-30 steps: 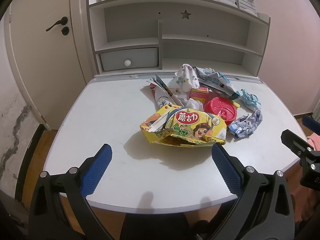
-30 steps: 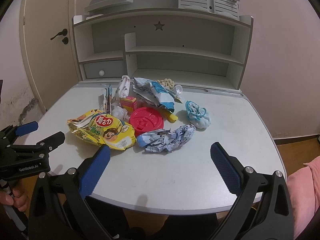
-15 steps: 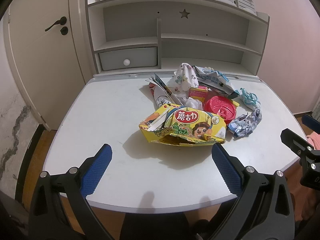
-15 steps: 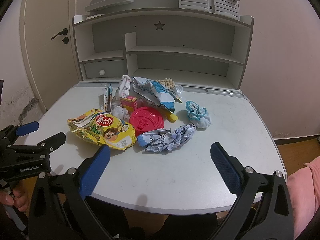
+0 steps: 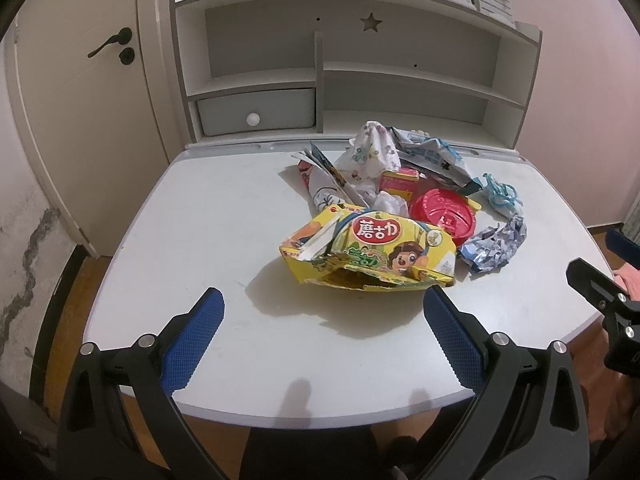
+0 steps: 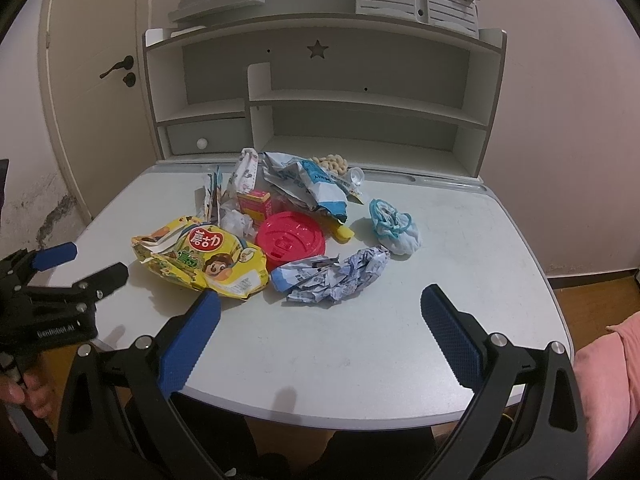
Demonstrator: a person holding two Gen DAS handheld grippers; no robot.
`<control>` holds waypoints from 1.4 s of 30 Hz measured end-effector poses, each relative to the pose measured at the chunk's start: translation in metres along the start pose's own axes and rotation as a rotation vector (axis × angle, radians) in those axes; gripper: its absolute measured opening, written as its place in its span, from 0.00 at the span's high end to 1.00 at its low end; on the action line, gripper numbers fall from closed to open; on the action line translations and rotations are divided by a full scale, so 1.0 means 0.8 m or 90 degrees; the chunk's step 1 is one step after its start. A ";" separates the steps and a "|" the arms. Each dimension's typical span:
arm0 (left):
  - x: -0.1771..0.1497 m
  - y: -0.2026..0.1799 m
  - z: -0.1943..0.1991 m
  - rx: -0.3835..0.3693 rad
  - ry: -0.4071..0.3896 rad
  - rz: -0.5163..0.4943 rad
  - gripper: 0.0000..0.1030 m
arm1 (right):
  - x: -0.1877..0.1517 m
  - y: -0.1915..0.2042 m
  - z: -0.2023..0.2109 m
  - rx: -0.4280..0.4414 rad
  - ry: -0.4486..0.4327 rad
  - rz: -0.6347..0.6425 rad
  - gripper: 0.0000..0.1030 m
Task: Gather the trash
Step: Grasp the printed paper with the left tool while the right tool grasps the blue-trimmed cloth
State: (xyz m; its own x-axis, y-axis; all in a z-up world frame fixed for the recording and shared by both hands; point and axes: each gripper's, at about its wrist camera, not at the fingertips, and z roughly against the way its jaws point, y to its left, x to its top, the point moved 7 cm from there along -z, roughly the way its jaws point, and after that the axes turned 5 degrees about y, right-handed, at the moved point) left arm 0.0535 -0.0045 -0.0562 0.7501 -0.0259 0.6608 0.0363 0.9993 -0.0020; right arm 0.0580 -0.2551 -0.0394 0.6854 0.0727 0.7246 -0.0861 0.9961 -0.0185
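Nearby, both the left claw and right claw gape empty before a torn, crumpled yellow snack bag on the worktop.

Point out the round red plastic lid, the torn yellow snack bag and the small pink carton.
round red plastic lid (image 6: 291, 240), right wrist view, centre of its top
torn yellow snack bag (image 5: 372, 250), left wrist view, printed front
small pink carton (image 6: 253, 207), right wrist view, front face

Pale grey desk with white shelf hutch, star cutout, small drawer; cream door left, pinkish wall, wooden floor, cracked plaster.
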 end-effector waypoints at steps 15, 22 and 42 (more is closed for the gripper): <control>0.139 0.028 -0.174 -0.018 0.190 0.061 0.06 | -0.004 -0.043 -0.031 -0.008 0.033 -0.034 0.06; 0.127 0.035 -0.226 -0.014 0.265 0.078 0.06 | -0.011 -0.064 -0.050 -0.005 0.055 -0.051 0.06; 0.167 0.088 -0.187 -0.036 0.169 0.021 0.87 | 0.067 -0.112 -0.159 0.010 0.120 -0.055 0.12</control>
State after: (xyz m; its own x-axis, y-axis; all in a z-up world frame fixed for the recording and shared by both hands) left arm 0.2554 0.0584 -0.0806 0.8981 -0.0062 0.4398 0.0400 0.9969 -0.0678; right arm 0.1944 -0.3341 -0.0868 0.8135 -0.0031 0.5815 -0.0318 0.9983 0.0497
